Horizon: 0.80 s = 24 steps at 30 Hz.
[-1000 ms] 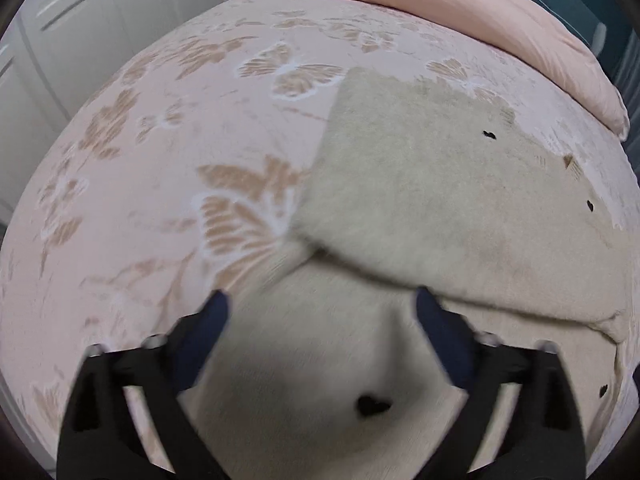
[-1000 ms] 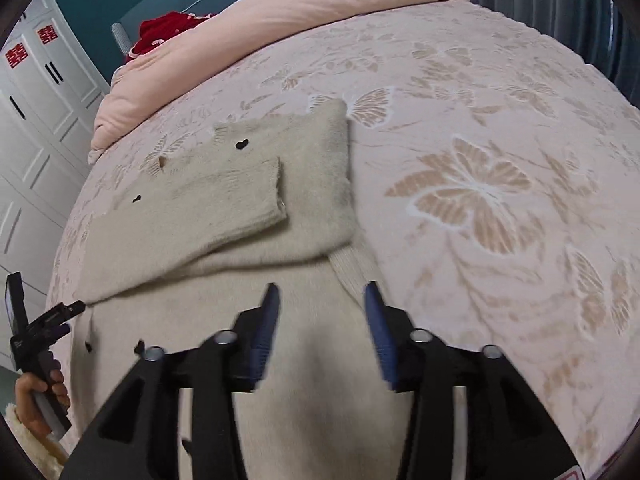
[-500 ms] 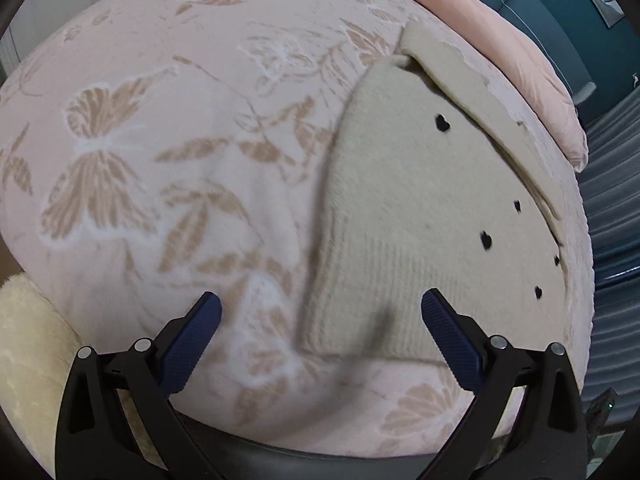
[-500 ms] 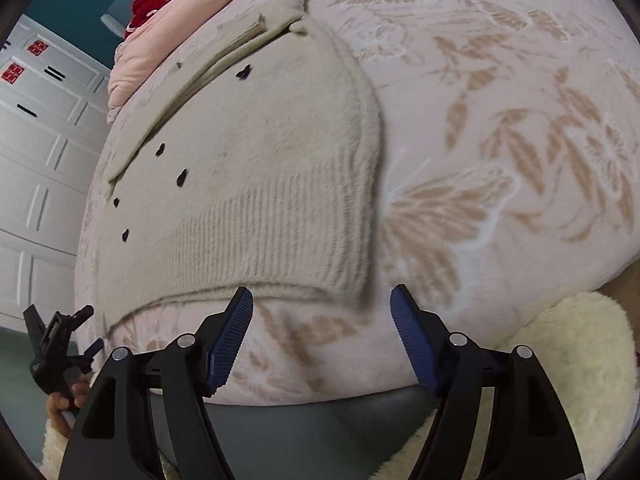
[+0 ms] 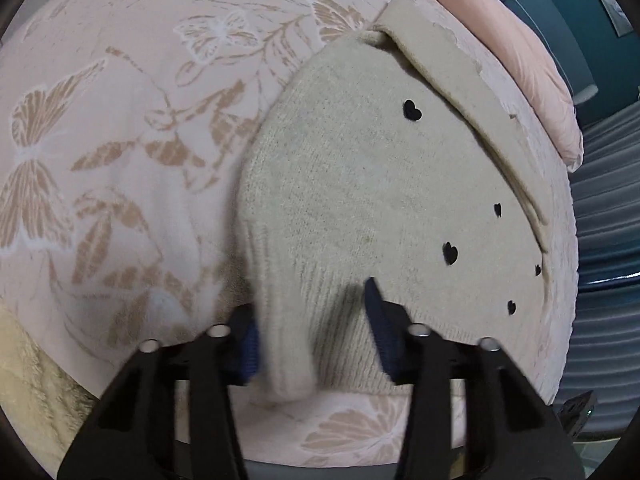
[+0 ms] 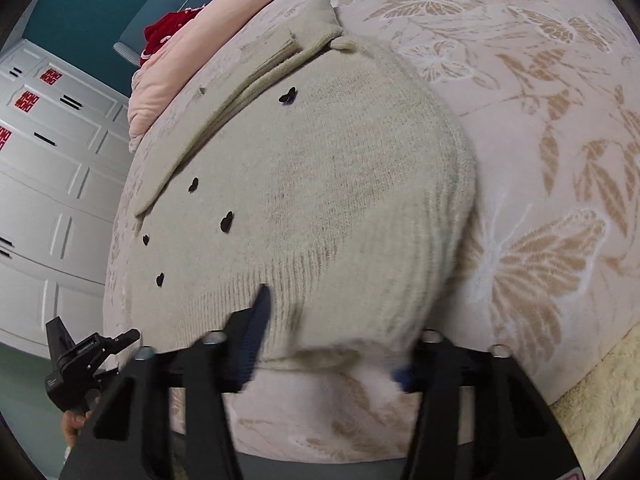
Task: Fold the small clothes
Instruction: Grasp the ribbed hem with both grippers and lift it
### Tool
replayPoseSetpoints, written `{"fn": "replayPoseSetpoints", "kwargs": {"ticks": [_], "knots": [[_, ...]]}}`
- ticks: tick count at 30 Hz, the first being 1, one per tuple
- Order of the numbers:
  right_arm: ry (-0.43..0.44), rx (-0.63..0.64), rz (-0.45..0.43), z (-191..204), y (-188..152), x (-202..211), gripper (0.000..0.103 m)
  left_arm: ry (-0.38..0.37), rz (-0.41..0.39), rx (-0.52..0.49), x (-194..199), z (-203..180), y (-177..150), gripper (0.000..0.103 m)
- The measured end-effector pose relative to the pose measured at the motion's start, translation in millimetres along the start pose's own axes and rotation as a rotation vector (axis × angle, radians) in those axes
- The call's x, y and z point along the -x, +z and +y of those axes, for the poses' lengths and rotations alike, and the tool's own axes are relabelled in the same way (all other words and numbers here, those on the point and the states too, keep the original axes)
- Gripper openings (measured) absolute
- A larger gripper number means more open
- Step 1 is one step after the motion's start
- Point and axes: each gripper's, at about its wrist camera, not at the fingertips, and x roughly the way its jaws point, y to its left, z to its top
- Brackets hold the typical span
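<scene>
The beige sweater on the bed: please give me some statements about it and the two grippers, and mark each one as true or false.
1. The beige sweater lies on a bedspread with a butterfly pattern. True.
2. The sweater carries small red stars. False: the marks are small black hearts.
3. The left gripper has the sweater's ribbed hem corner between its jaws. True, though blur hides whether it is clamped.
4. The right gripper hangs over bare bedspread, far from the sweater. False: the hem's other corner bulges between its jaws.
5. A sleeve is folded across the far part of the sweater. True.
6. The quilt at the head of the bed is dark green. False: it is pink.
</scene>
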Motion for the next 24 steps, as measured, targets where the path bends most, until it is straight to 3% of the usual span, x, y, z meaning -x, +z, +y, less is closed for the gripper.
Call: {"fn": "replayPoseSetpoints", "kwargs": {"ticks": [5, 10, 14, 19, 22, 23, 24], "knots": [[0.058, 0.017, -0.041, 5.8, 2.7, 21.3, 0.011, -0.063, 0.005, 0.026, 20.3, 7.8, -2.4, 0.008], [0.043, 0.145, -0.059, 17.5, -4.5, 56.1, 0.01, -0.084, -0.014, -0.051, 55.4, 7.5, -17.0, 0.007], [0.003, 0.199, -0.01, 1.8, -18.1, 78.3, 0.004, -0.086, 0.001, -0.112, 75.8, 11.2, -41.0, 0.007], [-0.102, 0.326, 0.115, -20.5, -56.3, 97.9, 0.0, -0.059, 0.066, -0.204, 87.3, 20.1, -89.1, 0.007], [-0.101, 0.361, 0.165, -30.0, -74.0, 103.0, 0.001, -0.025, 0.068, -0.241, 84.8, 27.7, -107.5, 0.008], [-0.127, 0.361, 0.147, -31.9, -75.0, 103.5, 0.011, -0.016, 0.058, -0.229, 82.5, 30.4, -107.7, 0.008], [-0.141, 0.338, 0.124, -35.0, -73.4, 102.7, 0.028, -0.021, 0.053, -0.202, 79.1, 34.1, -106.3, 0.008]]}}
